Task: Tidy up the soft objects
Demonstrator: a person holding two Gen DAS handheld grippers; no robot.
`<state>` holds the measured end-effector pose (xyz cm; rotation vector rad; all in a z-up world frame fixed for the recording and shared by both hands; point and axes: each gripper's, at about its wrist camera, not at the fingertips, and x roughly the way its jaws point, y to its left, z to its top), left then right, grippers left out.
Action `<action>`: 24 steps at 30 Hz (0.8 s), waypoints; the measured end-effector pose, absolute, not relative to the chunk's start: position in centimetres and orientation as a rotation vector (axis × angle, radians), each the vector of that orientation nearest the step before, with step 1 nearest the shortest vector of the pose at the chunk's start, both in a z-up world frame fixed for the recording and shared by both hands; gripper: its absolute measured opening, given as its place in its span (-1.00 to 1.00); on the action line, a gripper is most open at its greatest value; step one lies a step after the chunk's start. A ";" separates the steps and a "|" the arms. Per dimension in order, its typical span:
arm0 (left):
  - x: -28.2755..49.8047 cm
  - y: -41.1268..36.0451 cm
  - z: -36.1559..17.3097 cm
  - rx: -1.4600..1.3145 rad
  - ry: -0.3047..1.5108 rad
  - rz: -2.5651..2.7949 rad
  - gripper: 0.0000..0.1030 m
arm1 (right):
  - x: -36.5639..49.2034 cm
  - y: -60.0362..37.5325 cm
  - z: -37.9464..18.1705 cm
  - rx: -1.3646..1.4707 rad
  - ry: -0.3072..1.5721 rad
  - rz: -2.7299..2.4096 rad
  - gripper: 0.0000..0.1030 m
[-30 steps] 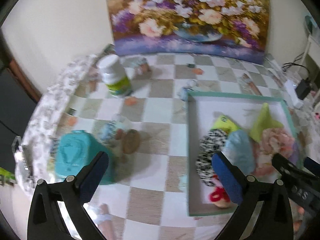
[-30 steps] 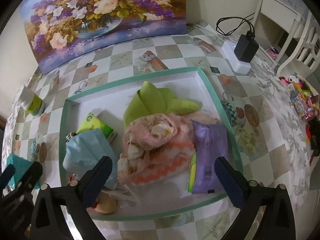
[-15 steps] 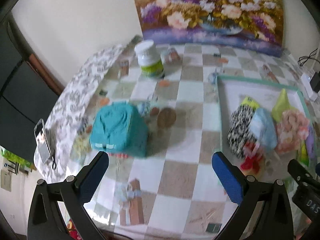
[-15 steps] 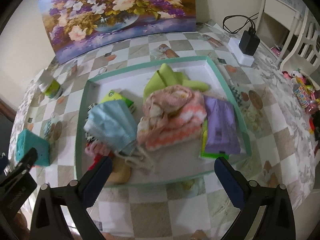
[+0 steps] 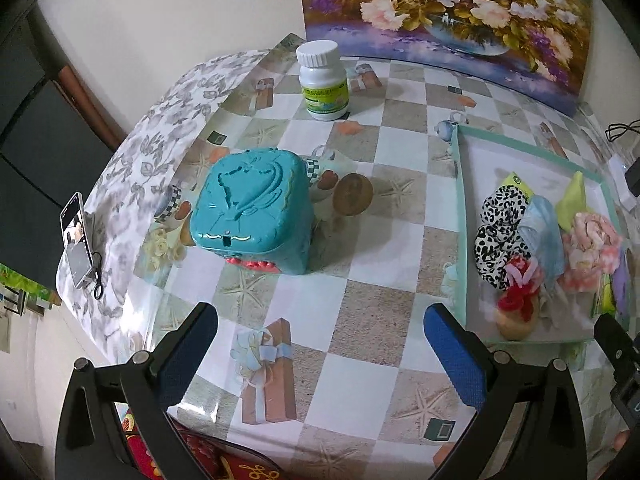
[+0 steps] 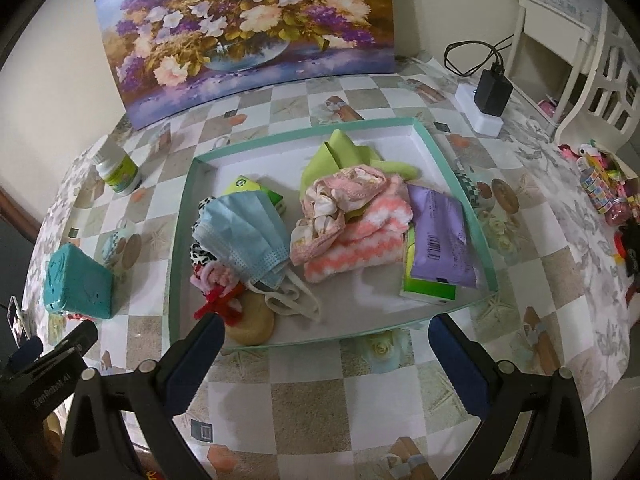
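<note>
Left wrist view: the left gripper [image 5: 320,336] hangs wide open and empty above the checked counter [image 5: 360,292], a teal plastic box [image 5: 252,210] ahead. Right wrist view: the right gripper [image 6: 326,346], open and empty, faces the teal-rimmed white tray [image 6: 176,256] holding a blue face mask [image 6: 244,236] and pink knitted cloth [image 6: 352,220]. Sorting looks finished; next is likely withdrawal.

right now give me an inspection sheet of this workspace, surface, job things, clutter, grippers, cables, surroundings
surface: table under a checked, glossy printed cloth.
job's things: teal-rimmed tray holds a blue face mask, pink knitted cloth, green cloth, purple packet, spotted fabric, red and pink fuzzy piece.
clutter: teal plastic box and white bottle stand outside the tray, left of it.
grippers: left gripper and right gripper both open, fingers empty, above the table's near edge.
cables: black adapter in a white socket block, its cord looped behind.
surroundings: flower painting against the wall; white chair at right; phone on the left edge.
</note>
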<state>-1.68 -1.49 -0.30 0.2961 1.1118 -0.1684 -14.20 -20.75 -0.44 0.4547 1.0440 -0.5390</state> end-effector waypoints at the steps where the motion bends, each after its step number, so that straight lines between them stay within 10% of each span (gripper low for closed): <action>1: -1.6 -1.5 -0.4 0.297 1.116 -0.171 0.99 | -14.1 -20.7 -0.4 0.452 1.046 -0.533 1.00; 24: -1.1 -1.6 -0.8 0.264 1.181 -0.213 0.99 | -13.1 -19.7 -0.6 0.389 1.071 -0.502 1.00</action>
